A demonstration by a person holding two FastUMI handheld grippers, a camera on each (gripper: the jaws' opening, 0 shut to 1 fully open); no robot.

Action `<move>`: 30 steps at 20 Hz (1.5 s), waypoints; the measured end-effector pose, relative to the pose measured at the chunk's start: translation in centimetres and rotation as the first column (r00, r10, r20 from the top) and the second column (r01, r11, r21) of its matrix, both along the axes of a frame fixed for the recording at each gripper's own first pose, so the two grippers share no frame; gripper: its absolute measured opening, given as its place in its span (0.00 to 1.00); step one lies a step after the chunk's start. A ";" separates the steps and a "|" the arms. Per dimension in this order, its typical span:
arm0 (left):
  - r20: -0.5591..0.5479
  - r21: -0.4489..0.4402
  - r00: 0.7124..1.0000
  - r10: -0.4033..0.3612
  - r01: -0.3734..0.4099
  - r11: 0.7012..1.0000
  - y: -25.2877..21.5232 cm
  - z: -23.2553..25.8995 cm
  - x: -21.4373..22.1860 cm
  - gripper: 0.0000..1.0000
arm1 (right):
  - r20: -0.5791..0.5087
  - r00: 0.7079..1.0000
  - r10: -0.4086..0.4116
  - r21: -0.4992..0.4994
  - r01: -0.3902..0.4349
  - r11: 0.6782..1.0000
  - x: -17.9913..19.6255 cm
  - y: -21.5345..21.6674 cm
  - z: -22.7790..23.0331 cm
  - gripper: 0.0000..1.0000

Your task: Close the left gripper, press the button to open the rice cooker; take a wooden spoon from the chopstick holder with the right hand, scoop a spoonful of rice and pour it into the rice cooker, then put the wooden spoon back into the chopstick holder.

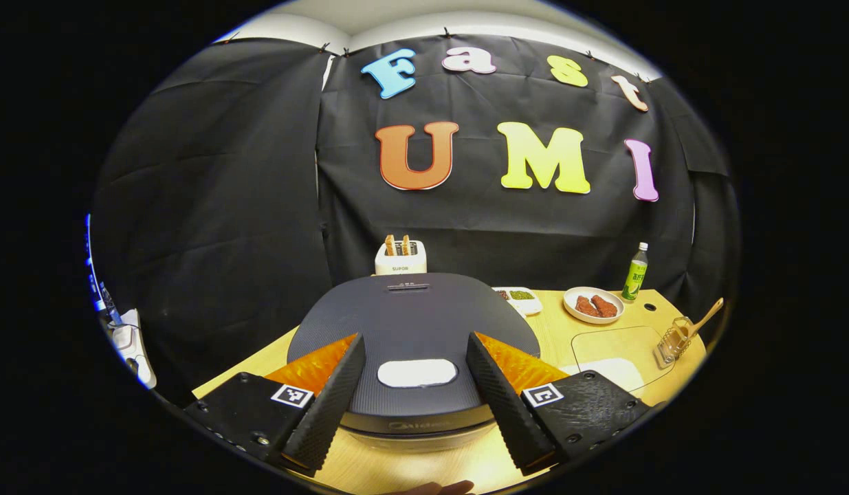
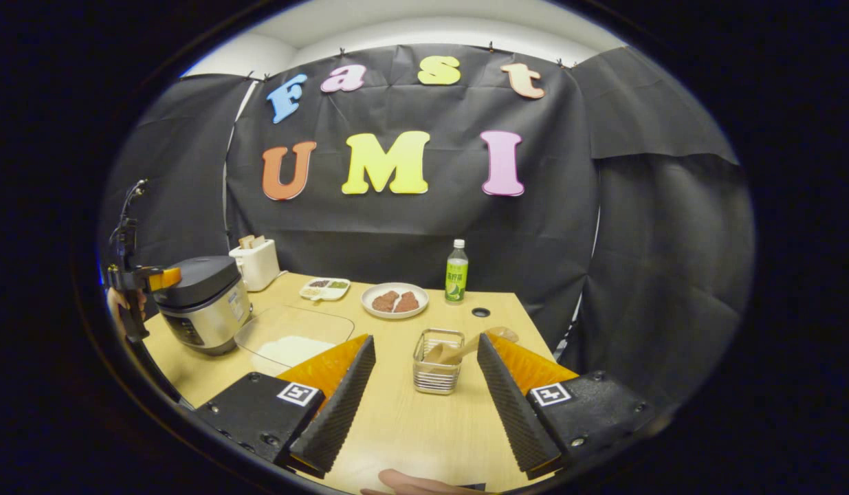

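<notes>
Black cloth backs the bench (image 2: 397,426). Nothing is done yet: rice cooker (image 1: 414,337) lid down at the left edge, left gripper (image 1: 414,385) wide open and empty above its button (image 1: 417,372). Right gripper (image 2: 424,392), also wide open and empty, faces the wooden spoon (image 2: 465,349) in the chopstick holder (image 2: 436,368); rice (image 2: 293,349) lies untouched between them.

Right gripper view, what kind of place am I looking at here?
Probably a mock kitchen set up in a recording booth: a wooden table carries a rice cooker, a toaster and a plate of food, with black cloth behind.

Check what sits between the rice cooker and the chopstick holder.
In the right gripper view, a clear tray of rice lies between the rice cooker and chopstick holder.
</notes>
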State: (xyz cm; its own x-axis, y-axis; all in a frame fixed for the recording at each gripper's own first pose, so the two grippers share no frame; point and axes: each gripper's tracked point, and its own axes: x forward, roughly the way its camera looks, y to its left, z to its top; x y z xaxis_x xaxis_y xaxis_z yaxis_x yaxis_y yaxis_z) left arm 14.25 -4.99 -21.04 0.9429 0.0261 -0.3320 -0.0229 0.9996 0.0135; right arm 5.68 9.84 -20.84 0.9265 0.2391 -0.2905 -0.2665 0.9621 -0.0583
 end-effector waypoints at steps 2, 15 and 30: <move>0.006 0.006 1.000 0.005 -0.005 1.000 -0.1 0.0 -0.7 0.96 | 0.004 1.000 0.016 0.009 -0.016 1.000 -0.2 0.4 0.0 0.97; 0.028 -0.015 0.999 0.028 -0.028 1.000 -0.2 0.0 -2.0 0.95 | 0.078 0.997 0.019 0.019 -0.020 1.000 -6.1 0.0 1.8 0.97; 0.027 -0.009 0.997 -0.068 0.068 0.998 -5.7 8.0 -14.8 0.95 | 0.279 0.957 -0.073 0.001 0.076 0.997 -13.3 -1.8 8.3 0.96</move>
